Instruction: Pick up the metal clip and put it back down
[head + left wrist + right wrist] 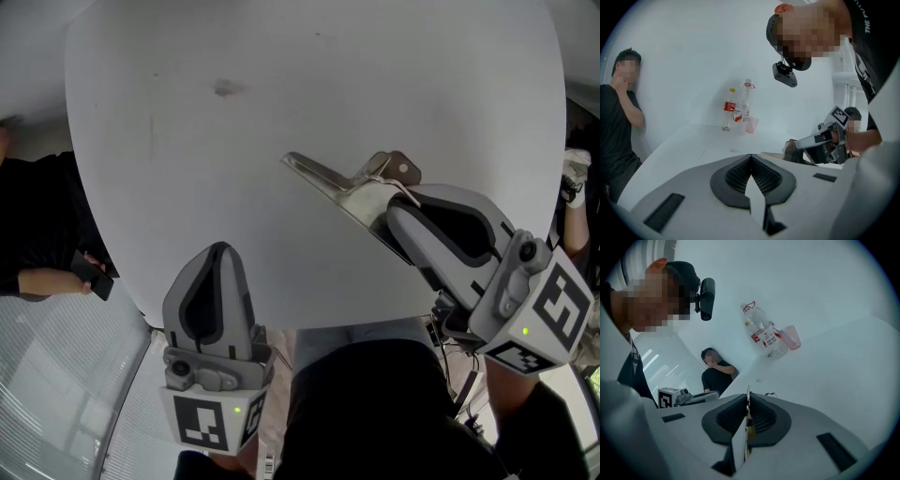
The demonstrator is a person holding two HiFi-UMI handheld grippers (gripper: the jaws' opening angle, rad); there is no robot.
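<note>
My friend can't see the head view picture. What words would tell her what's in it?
The right grey gripper is clamped on a long silver metal clip, seen against a round white table. The left grey gripper is shut and empty by the table's near edge.
</note>
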